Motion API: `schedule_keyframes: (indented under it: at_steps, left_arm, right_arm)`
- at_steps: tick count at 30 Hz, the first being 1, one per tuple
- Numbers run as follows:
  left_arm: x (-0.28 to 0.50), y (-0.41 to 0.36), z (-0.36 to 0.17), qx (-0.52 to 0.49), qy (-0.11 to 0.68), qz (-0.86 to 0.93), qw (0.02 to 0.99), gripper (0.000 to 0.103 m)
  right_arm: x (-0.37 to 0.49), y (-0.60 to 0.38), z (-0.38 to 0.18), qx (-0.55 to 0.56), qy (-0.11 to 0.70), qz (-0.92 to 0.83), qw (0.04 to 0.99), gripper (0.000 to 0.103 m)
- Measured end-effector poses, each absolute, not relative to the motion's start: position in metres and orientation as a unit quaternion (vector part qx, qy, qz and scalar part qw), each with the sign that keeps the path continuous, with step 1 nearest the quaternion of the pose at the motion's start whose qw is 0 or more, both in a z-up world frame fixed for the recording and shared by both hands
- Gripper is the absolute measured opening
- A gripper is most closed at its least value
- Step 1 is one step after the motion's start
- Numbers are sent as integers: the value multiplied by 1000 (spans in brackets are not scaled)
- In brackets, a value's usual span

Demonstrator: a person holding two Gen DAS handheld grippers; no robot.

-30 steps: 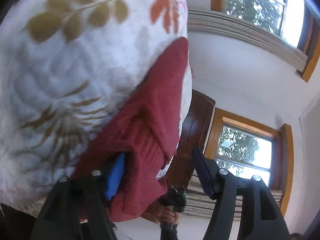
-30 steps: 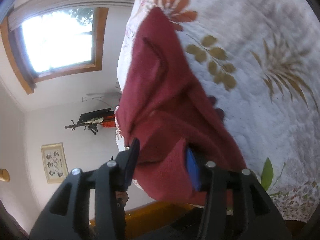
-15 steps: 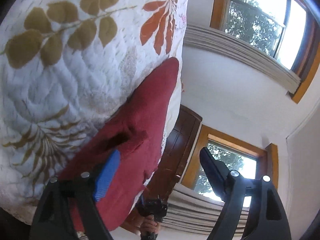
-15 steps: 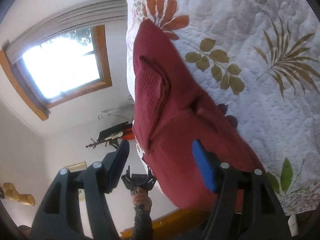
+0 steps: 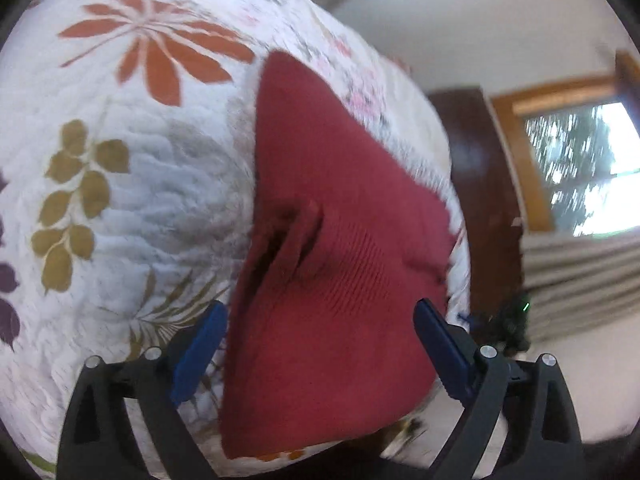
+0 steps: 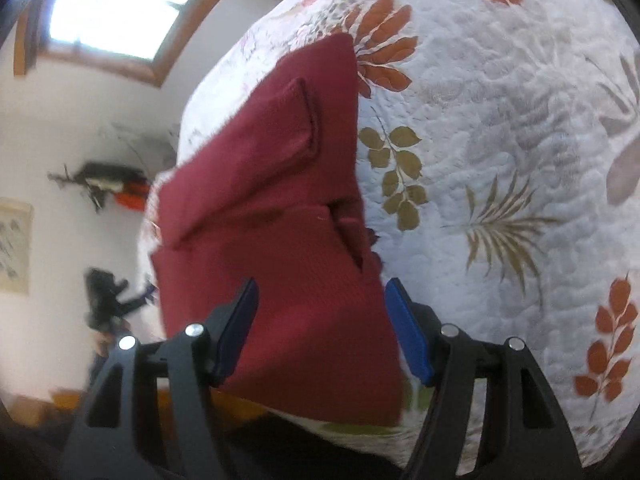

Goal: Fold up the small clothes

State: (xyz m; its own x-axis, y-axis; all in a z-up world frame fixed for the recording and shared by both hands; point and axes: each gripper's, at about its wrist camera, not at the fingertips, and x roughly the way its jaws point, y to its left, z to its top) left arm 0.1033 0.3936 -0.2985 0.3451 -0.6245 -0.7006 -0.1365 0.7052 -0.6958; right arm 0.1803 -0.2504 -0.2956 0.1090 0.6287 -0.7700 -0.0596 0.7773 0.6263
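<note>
Two wrist fisheye views, each looking forward along its own claw, both close above a bed.

Left view: looks out between the spread fingers of the left claw, down onto a red garment and the quilt, tilted hard so that a window and a dark door stand at the right.

Right view: looks out between the spread fingers of the right claw, very near the same garment, with the quilt filling the right and another window at upper left.

Shared by both: the red garment and the leaf-patterned quilt around it, seen from opposite sides. Left claw faintly visible in the right view, at far left, blurred.
</note>
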Motion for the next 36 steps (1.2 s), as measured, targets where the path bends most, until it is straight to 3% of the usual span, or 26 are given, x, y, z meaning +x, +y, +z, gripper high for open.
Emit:
schedule_keyframes:
  at_steps: [8,12,15,17,20,24,26,30,32,34,36]
  left_arm:
    - [105,357,-295,-285,571,-181,748,94]
    - [108,343,-296,-270,574,-190,750,91]
    - [106,340,-292,-258,574,-194,752,71]
    - [108,339,-296,-244,580,-195,753,43]
    - [111,328,-295,-216,585,-195,757,25]
    - [111,325,-297,-209,588,-194,756,25]
    - [116,322,-300,-210,588,-185,759,36]
    - [120,322,-300,-221,583,-193,758,36]
    - [119,319,-300,-213,580,-196,761,12]
    - [115,320,-297,-212,569,-189,772,11]
    - [109,325,-291,-220,555,-185,780,10]
  right_arm:
    - [181,-220,-323,145,635,251,716,63]
    - [185,-209,-328,126,638,258,714,47]
    - [182,-204,-317,96,636,251,724,28]
    - [178,-203,-310,89,629,254,729,26]
    - [175,-200,-301,86,622,260,734,26]
    - [178,-200,-303,91,625,266,729,26]
    - [180,-202,-310,98,631,265,722,26]
    - [185,-195,-315,110,638,265,714,26]
    - [185,-193,-315,113,639,266,712,26]
    - [183,-193,-310,108,637,265,716,7]
    - [179,-194,-301,109,630,265,722,7]
